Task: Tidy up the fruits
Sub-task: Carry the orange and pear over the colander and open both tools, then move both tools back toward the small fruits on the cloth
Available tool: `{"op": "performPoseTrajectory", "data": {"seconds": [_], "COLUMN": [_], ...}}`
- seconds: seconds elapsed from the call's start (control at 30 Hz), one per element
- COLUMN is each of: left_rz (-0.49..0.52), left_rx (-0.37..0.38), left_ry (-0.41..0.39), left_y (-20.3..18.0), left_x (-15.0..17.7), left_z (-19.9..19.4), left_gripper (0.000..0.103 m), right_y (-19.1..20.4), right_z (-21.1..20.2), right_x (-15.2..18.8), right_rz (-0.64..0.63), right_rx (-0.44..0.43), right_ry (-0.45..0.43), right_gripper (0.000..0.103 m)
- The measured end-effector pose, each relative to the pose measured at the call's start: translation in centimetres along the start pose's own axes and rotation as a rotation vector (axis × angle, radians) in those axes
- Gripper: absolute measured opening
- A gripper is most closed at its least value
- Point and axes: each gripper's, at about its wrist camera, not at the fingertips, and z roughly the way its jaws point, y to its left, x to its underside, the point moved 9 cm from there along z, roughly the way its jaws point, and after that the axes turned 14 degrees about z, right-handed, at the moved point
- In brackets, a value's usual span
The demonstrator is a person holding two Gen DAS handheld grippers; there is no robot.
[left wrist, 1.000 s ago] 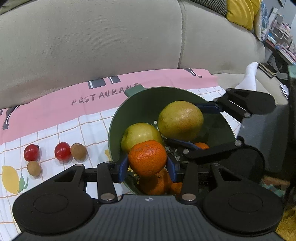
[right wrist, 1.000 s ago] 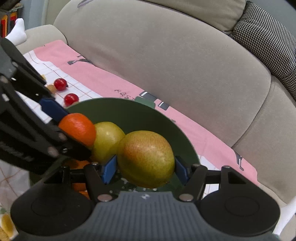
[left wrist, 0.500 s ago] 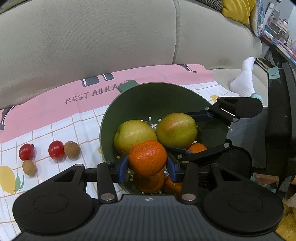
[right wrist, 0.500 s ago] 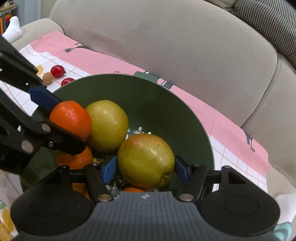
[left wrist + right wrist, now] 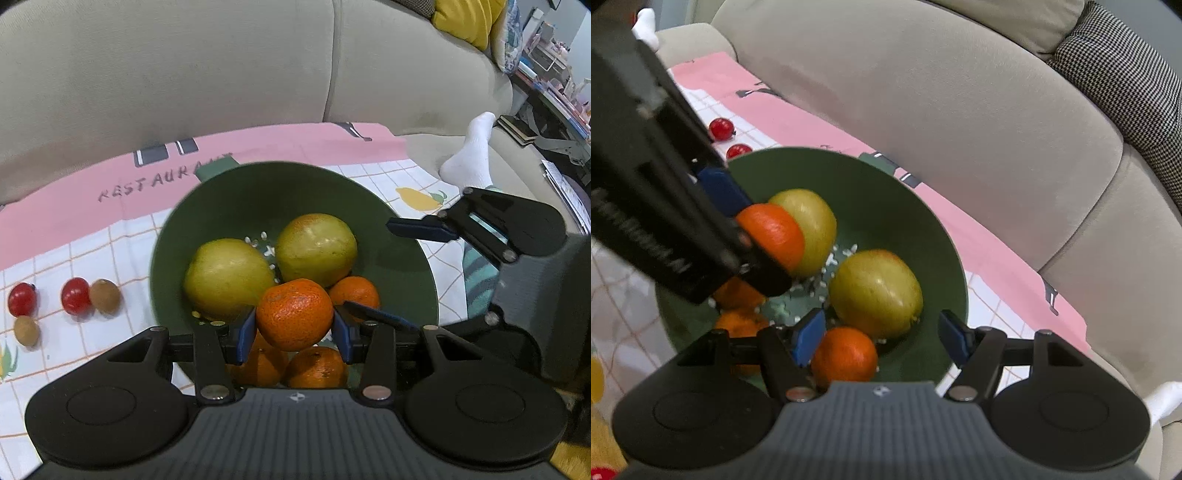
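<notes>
My left gripper is clamped on a tangerine held over the near side of the green bowl, while my right gripper stands open and empty at the bowl's four o'clock rim. Two pears and several tangerines already lie inside. Judging by that, most of the sorting is done: this tangerine still needs dropping in, and the cherry tomatoes and small brown fruits wait on the cloth at nine o'clock.

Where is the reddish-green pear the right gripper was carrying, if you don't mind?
In the green bowl, the pear rests beside the yellower pear, released.
</notes>
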Motion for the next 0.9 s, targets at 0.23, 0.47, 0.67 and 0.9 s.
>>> {"op": "performPoseTrajectory", "data": {"seconds": [0.23,0.47,0.67,0.9], "left_rz": [0.003,-0.015,-0.017,-0.002], "left_rx": [0.012,0.027,0.024,-0.004], "left_ry": [0.039,0.048,0.03,-0.035], "left_y": [-0.6,-0.8,-0.9,-1.4], "left_x": [0.2,0.2,0.0,-0.3], "left_z": [1.7,1.9,0.6,-3.0], "left_gripper": [0.049,0.052,0.054,0.055], "right_y": [-0.3,-0.5,-0.4,-0.3], "right_z": [-0.5,-0.7,-1.4,-3.0], "right_x": [0.3,0.3,0.3,-0.2], "right_rz": [0.027,0.035,0.052,0.127], "right_rx": [-0.009,-0.004,-0.005,-0.022], "right_ry": [-0.015,-0.023,-0.023,-0.031], "right_gripper": [0.066,0.07,0.072,0.076]}}
